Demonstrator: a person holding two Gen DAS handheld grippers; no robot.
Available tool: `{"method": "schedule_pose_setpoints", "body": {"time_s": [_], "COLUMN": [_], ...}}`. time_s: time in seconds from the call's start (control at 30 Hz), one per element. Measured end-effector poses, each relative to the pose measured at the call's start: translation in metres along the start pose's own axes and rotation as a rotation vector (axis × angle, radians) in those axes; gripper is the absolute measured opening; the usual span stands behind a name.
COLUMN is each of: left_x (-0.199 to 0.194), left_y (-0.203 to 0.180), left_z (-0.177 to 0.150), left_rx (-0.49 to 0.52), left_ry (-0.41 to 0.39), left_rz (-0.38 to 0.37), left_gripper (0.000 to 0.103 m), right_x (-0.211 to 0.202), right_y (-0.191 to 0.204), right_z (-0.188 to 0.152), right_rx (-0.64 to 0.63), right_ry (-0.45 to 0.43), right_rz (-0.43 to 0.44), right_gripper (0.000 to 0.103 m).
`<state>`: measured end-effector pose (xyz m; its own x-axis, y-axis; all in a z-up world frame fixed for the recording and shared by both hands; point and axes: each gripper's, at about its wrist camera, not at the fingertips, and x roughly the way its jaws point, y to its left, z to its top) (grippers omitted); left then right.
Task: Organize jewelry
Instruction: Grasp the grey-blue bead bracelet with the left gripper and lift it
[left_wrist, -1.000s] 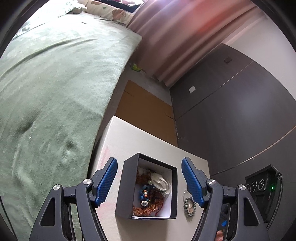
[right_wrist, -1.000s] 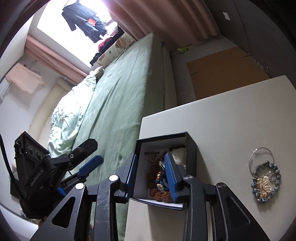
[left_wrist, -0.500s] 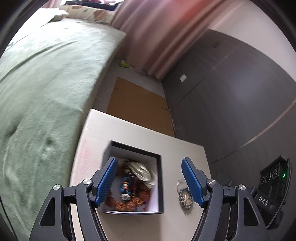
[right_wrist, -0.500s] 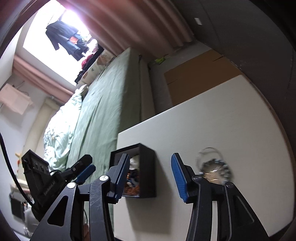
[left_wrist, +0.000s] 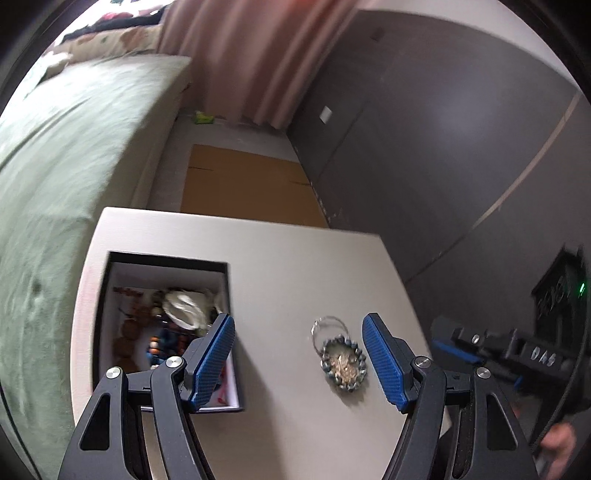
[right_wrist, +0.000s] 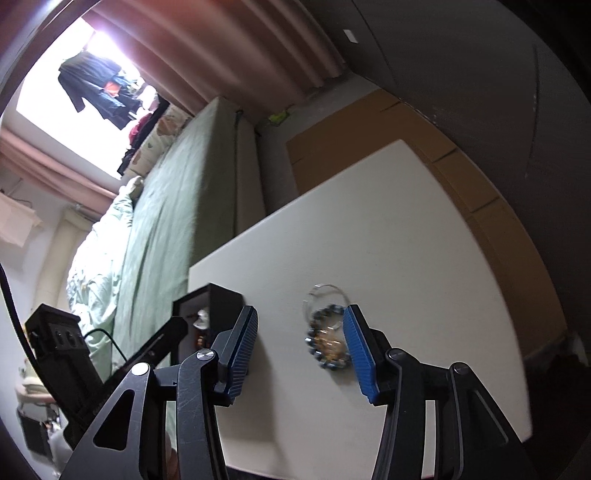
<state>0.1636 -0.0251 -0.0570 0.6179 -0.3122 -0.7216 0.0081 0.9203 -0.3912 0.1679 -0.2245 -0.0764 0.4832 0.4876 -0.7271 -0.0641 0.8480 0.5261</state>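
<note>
Blue-grey beaded bracelet (left_wrist: 343, 363), coiled round small gold pieces, with a thin silver wire ring (left_wrist: 330, 326) touching its far side: we find it on the white rectangular tabletop (left_wrist: 295, 266), towards the right edge and well apart from the box. Black square open-topped box with white lining (left_wrist: 166, 325), near the left edge, holds brown beads, blue beads and a pale piece. We hold the left gripper (left_wrist: 299, 363) spread wide, empty, above the table with the bracelet between its blue pads. Our right gripper (right_wrist: 301, 349) is likewise spread wide and empty, the bracelet just beside its right pad.
</note>
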Motion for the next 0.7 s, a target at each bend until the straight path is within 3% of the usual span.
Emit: {"method": "schedule_pose_setpoints", "body": {"time_s": [0.07, 0.1, 0.13, 0.2, 0.37, 0.43, 0.7], "left_x": [0.007, 0.011, 0.017, 0.025, 0.044, 0.052, 0.083], "left_y": [-0.011, -0.015, -0.02, -0.027, -0.043, -0.049, -0.056], "left_z": [-0.005, -0.007, -0.01, -0.014, -0.022, -0.023, -0.032], "left_rx": [0.041, 0.056, 0.07, 0.087, 0.124, 0.127, 0.156], "left_ry": [0.015, 0.029, 0.047, 0.07, 0.118, 0.135, 0.186], "left_rz": [0.022, 0.025, 0.024, 0.028, 0.056, 0.071, 0.128], "left_gripper": [0.07, 0.067, 0.063, 0.058, 0.044, 0.034, 0.026], "right_x": [-0.001, -0.001, -0.002, -0.003, -0.004, -0.004, -0.013], "right_y": [-0.007, -0.011, -0.015, -0.024, -0.037, -0.043, -0.063], "right_z": [0.001, 0.001, 0.002, 0.003, 0.004, 0.004, 0.008], "right_rx": [0.017, 0.023, 0.029, 0.048, 0.102, 0.133, 0.217], "right_ry": [0.012, 0.016, 0.02, 0.019, 0.027, 0.026, 0.002], "right_rz": [-0.006, -0.009, -0.015, -0.032, -0.007, -0.005, 0.027], "right_gripper": [0.05, 0.055, 0.067, 0.075, 0.076, 0.076, 0.076]}}
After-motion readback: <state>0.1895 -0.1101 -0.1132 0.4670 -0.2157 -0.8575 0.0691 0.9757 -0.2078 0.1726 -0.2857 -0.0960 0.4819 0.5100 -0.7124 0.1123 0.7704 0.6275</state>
